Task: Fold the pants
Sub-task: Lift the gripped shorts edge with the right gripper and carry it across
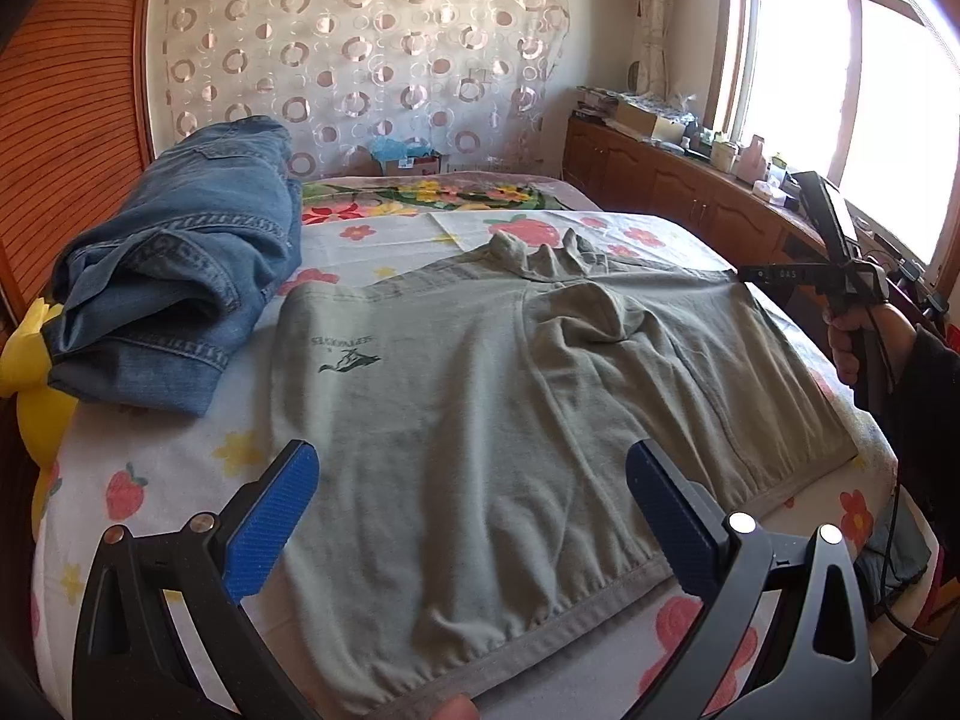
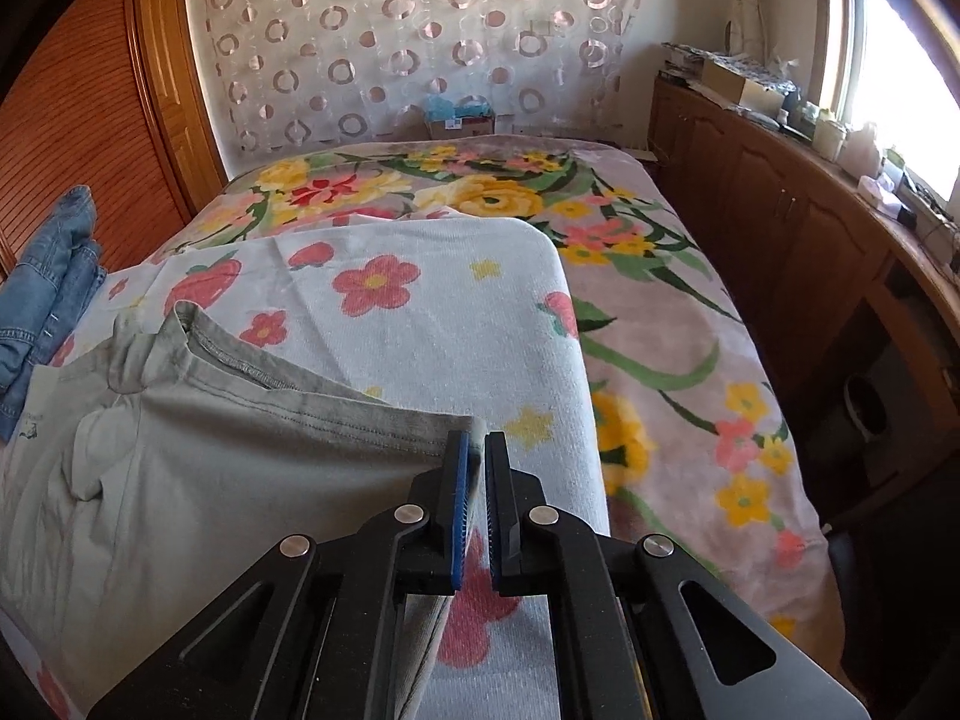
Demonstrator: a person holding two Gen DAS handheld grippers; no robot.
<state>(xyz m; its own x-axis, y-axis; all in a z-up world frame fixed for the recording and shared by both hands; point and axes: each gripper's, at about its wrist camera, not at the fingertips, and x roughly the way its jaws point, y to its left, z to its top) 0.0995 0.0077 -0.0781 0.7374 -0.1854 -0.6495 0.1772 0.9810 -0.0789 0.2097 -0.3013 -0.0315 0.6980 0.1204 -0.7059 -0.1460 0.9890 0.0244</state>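
Observation:
Grey pants (image 1: 480,390) lie spread flat on a white flower-print towel (image 1: 150,480) on the bed, with a small dark logo near their left side. My left gripper (image 1: 474,516) hangs open over the near hem, its blue pads (image 1: 282,516) wide apart and clear of the cloth. At the pants' far right corner a hand (image 1: 852,342) holds my right gripper (image 1: 750,273). In the right wrist view, the right gripper (image 2: 477,450) is shut on that corner of the grey pants (image 2: 210,450), with the hem pinched between the blue pads.
Blue jeans (image 1: 180,276) lie piled at the bed's left, over a yellow soft toy (image 1: 30,372). A wooden cabinet (image 2: 810,228) with clutter runs along the right under the window. A floral blanket (image 2: 660,330) covers the far bed. A cardboard box (image 2: 459,120) sits by the curtain.

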